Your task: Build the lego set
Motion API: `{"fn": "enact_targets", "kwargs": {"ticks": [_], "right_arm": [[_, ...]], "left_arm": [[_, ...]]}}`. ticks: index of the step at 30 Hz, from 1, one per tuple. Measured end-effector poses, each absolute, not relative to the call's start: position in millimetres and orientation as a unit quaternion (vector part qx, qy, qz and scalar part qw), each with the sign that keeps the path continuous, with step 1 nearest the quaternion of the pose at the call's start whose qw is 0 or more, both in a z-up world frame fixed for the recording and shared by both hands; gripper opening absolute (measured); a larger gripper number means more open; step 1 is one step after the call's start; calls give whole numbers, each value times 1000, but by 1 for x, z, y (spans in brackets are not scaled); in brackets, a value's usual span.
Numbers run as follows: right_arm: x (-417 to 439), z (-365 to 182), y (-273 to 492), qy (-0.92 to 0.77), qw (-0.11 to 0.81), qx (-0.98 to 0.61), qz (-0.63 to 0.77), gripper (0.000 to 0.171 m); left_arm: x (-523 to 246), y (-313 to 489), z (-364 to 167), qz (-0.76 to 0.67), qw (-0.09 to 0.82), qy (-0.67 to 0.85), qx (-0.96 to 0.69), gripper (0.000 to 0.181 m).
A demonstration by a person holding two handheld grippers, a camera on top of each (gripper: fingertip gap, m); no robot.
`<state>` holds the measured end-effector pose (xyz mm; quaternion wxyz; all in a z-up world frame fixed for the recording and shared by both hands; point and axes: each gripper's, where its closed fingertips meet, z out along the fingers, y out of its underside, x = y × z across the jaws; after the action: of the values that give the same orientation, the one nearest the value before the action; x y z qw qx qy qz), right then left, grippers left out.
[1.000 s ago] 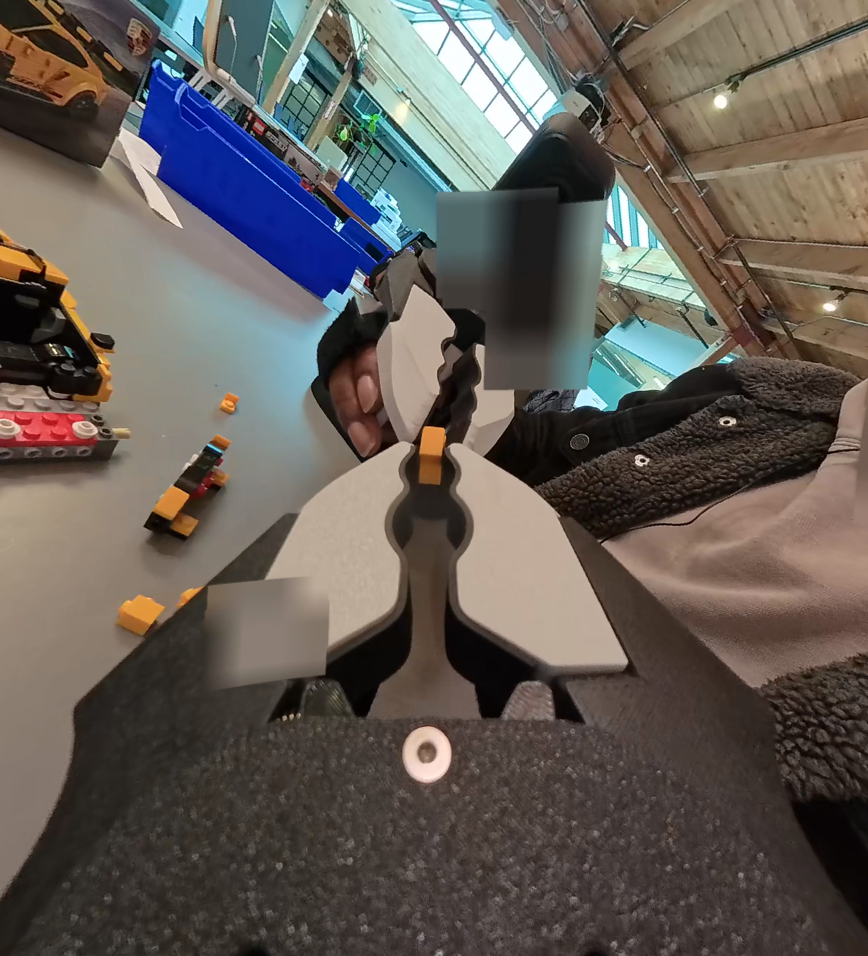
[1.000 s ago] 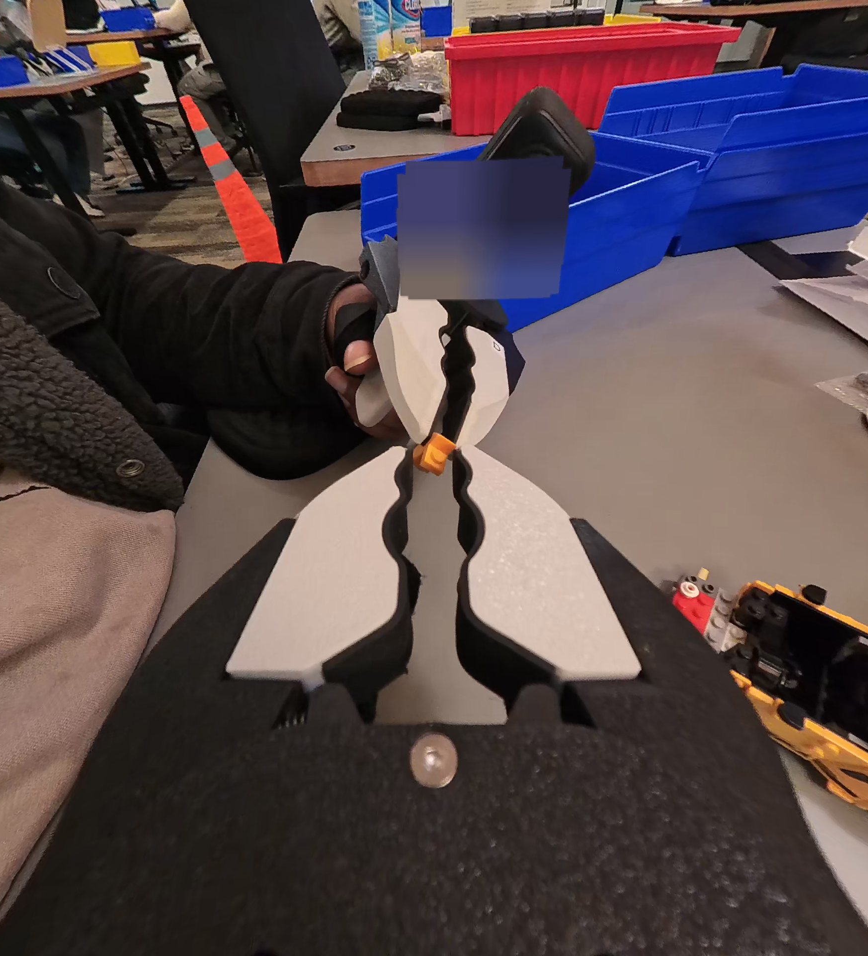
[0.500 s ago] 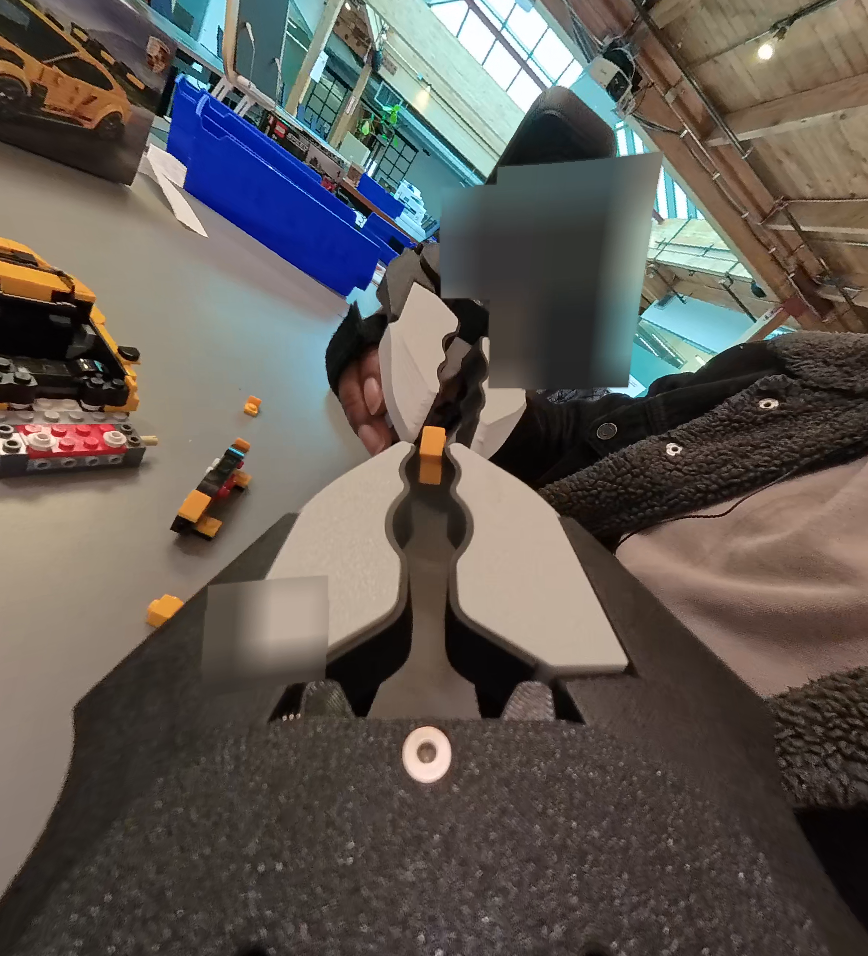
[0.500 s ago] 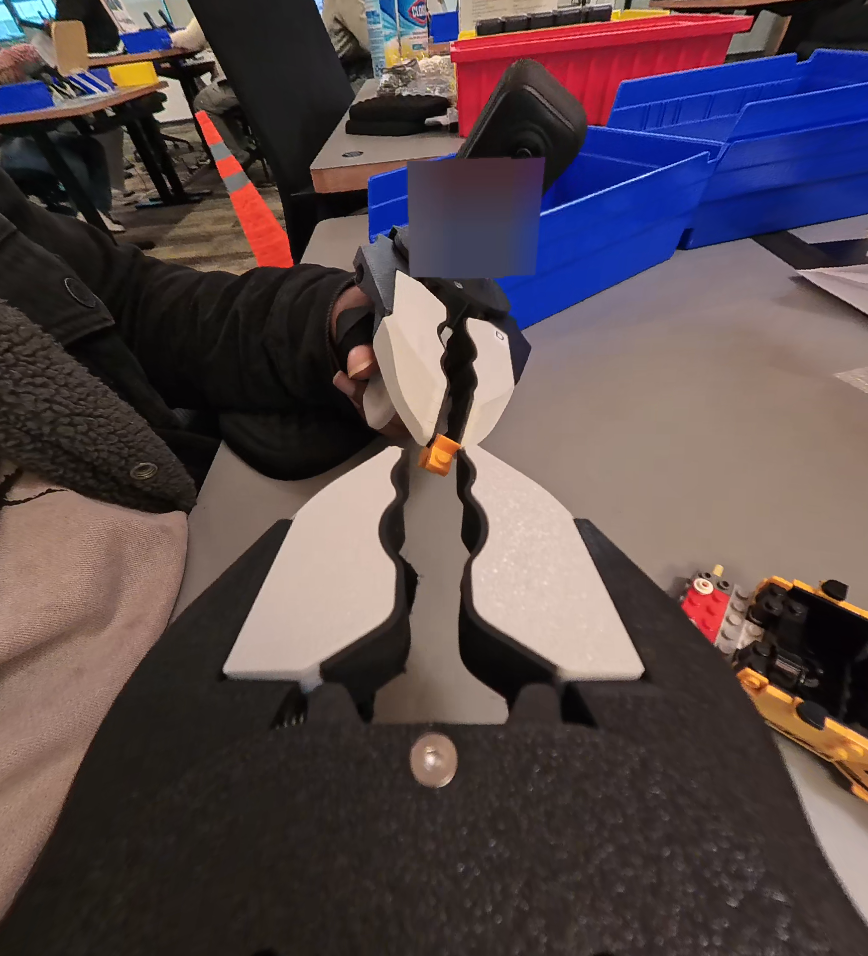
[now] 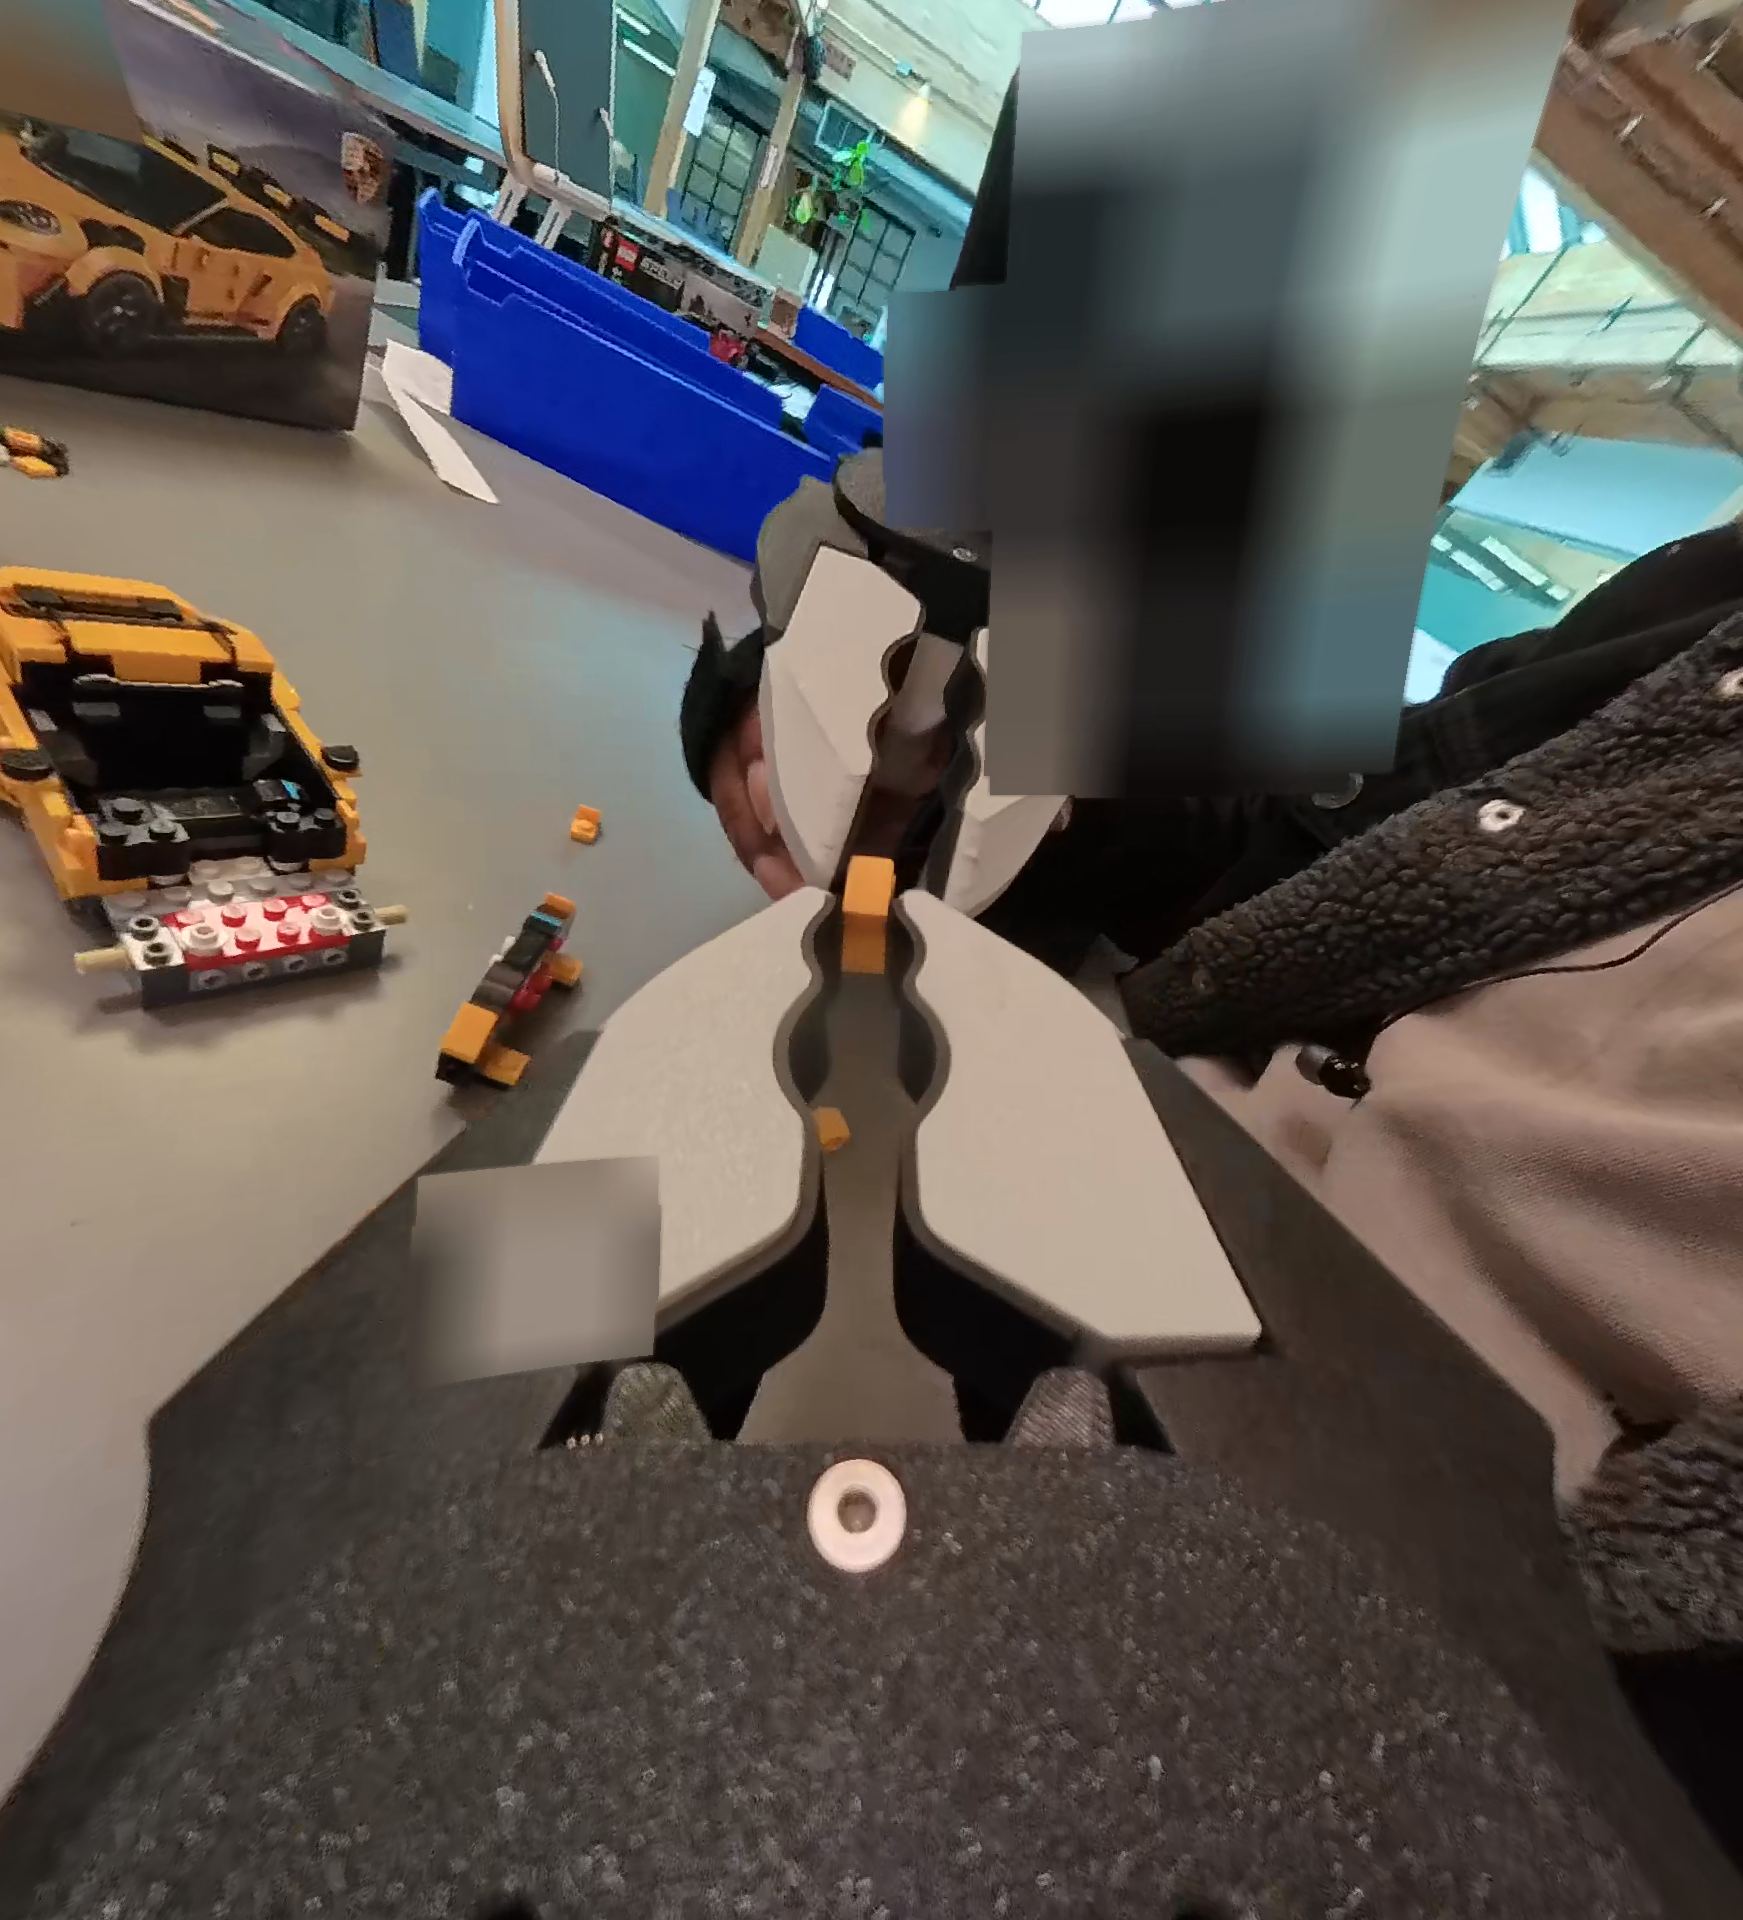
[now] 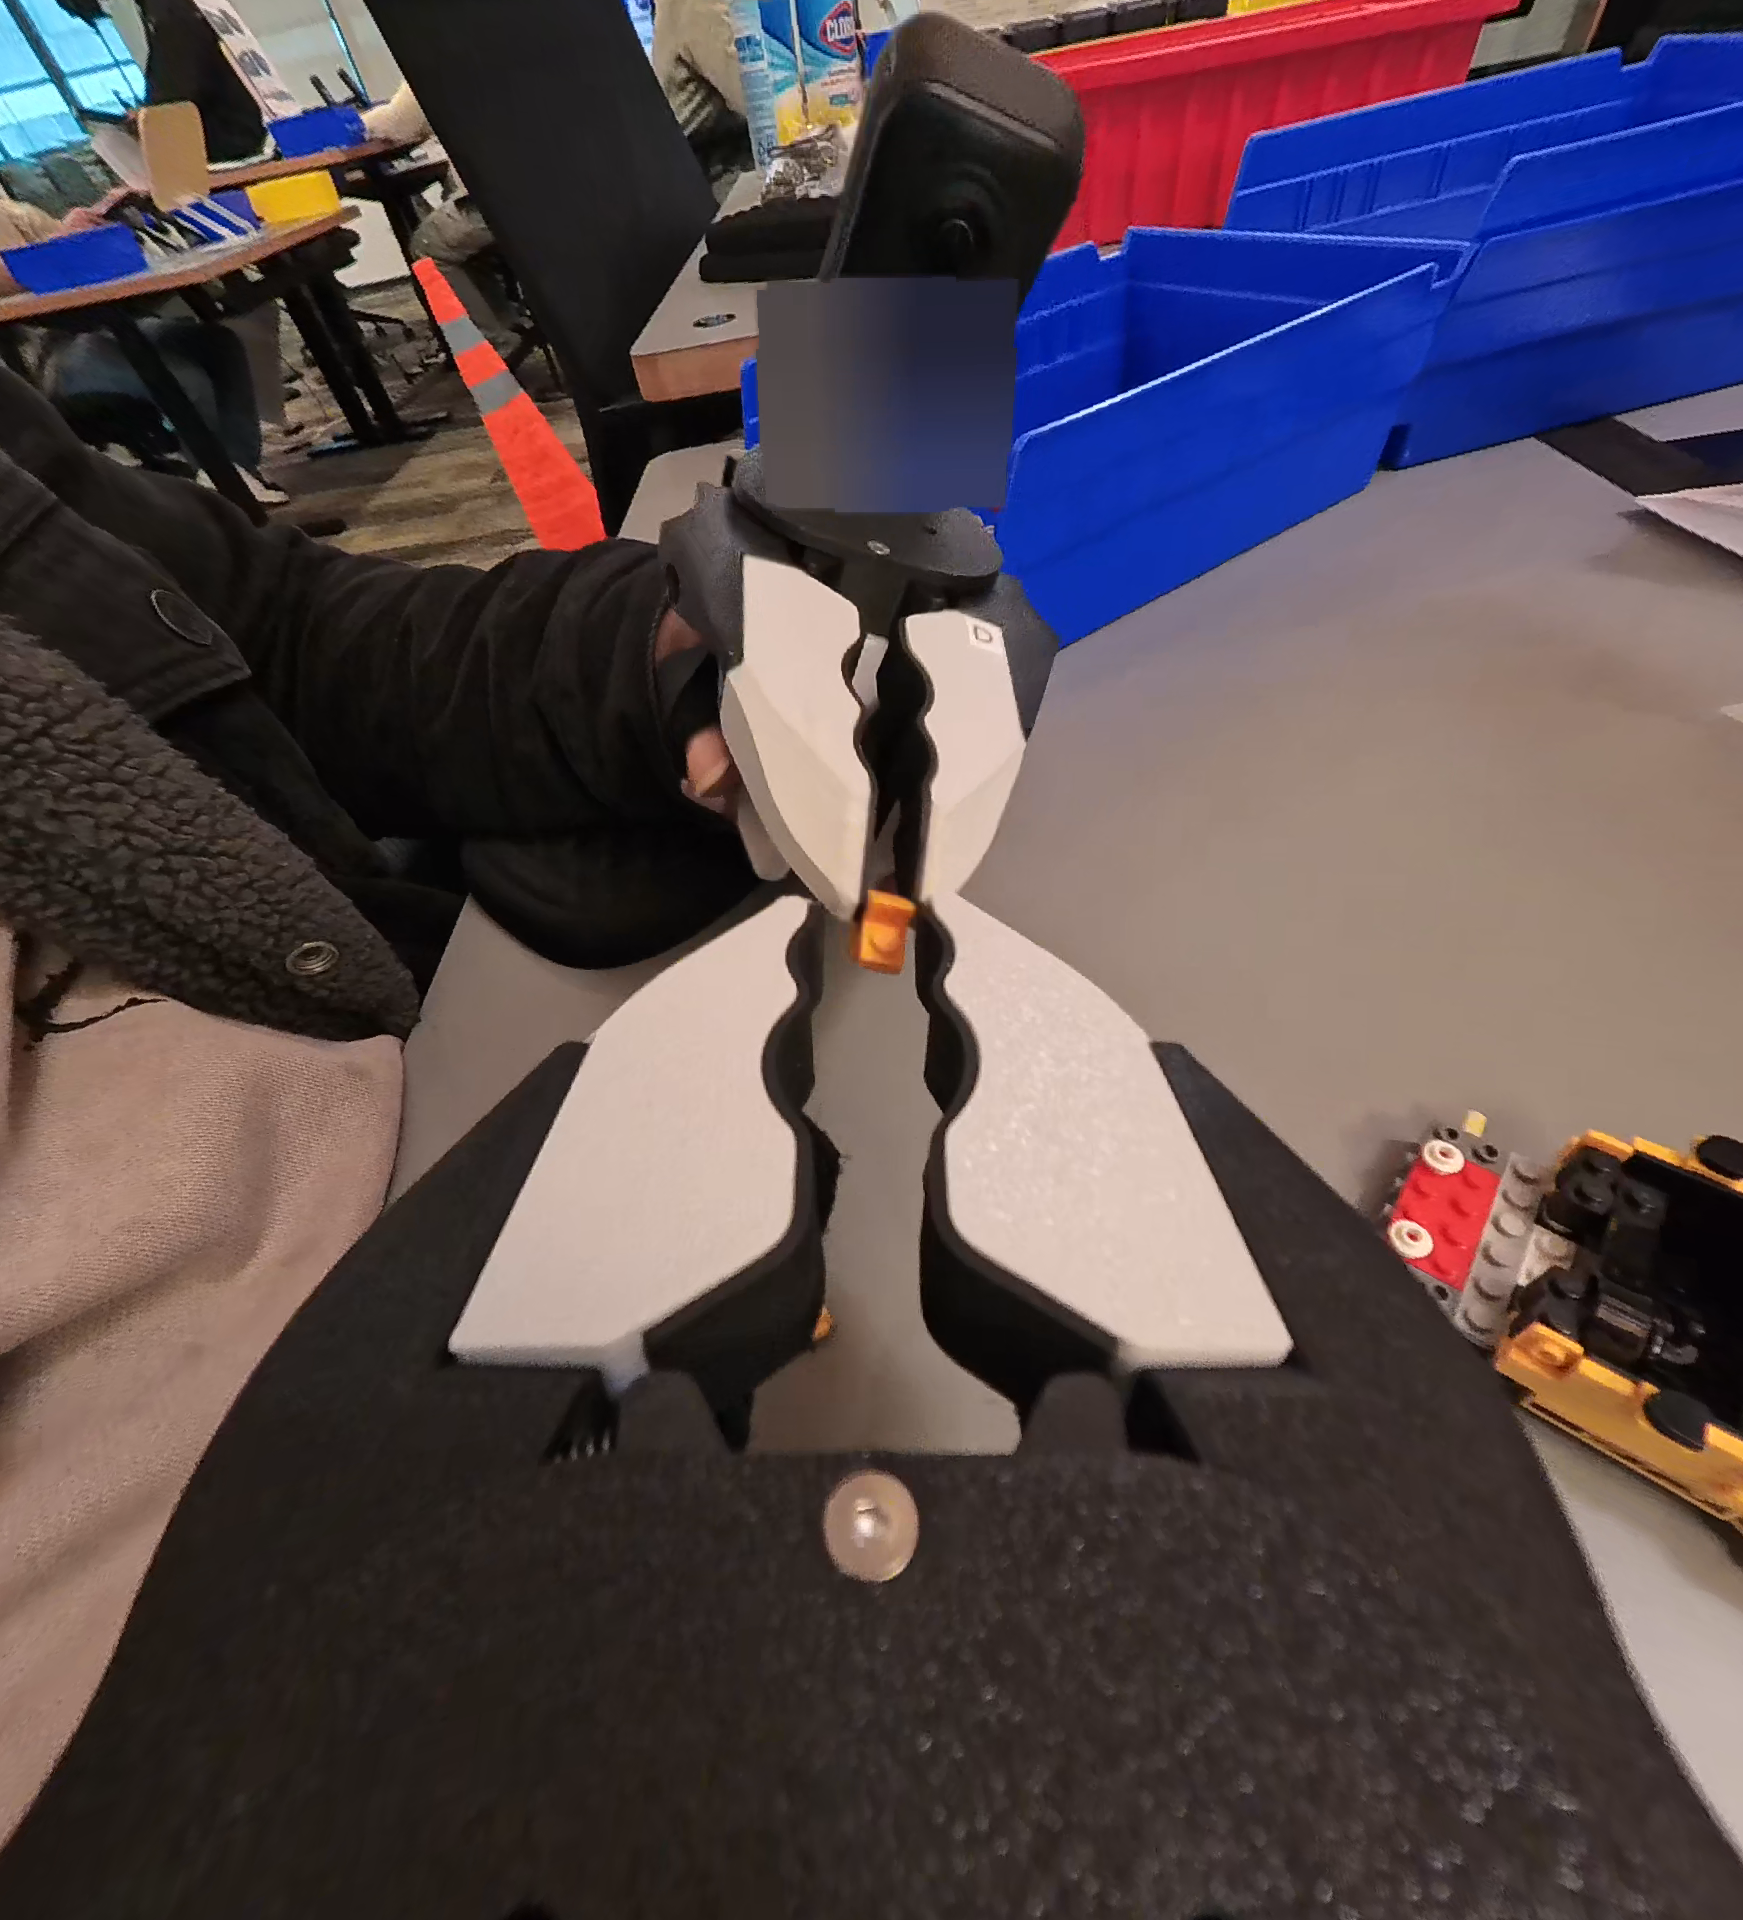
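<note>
My two grippers meet tip to tip above the grey table (image 5: 223, 1195). My left gripper (image 5: 865, 899) is shut on a small orange lego piece (image 5: 865, 920). In the right wrist view the piece (image 6: 882, 928) sticks out of the left gripper's tips (image 6: 886, 891). My right gripper (image 6: 869, 920) has its jaws narrowly apart on either side of the piece, with a gap on the piece's left. A half-built orange and black lego car (image 5: 140, 748) stands on the table to the left. It also shows in the right wrist view (image 6: 1677, 1309).
A small black, orange and red sub-assembly (image 5: 508, 987) and loose orange pieces (image 5: 585, 824) (image 5: 831, 1129) lie on the table. The set's box (image 5: 140, 239) and blue bins (image 5: 618, 384) stand behind. A person's jacket (image 6: 119, 748) is close by. Both grippers' tips are close together, under 4 cm apart.
Both grippers stay tip to tip and have tilted down toward the table. The car shows more fully. The orange piece has turned more upright in the right wrist view.
</note>
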<state>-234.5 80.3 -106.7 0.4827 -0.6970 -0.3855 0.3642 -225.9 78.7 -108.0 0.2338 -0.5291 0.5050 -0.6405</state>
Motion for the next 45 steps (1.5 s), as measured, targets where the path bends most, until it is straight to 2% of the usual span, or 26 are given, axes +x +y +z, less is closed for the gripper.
{"fn": "enact_targets", "kwargs": {"ticks": [18, 27, 31, 38, 45], "right_arm": [[-230, -110, 79, -383, 468, -701, 378, 13], [-231, -107, 76, -383, 468, -692, 394, 8], [-224, -91, 82, -339, 489, -681, 427, 8], [-225, -73, 90, -256, 506, -670, 478, 8], [-229, -69, 97, -196, 504, -669, 509, 8]], "left_arm": [[-226, 75, -107, -589, 304, 556, -502, 8], [-226, 73, -102, -594, 312, 553, -494, 8], [-227, 83, -91, -565, 389, 548, -479, 18], [-223, 89, -79, -384, 578, 581, -425, 12], [-226, 97, -73, -276, 651, 582, -402, 9]]}}
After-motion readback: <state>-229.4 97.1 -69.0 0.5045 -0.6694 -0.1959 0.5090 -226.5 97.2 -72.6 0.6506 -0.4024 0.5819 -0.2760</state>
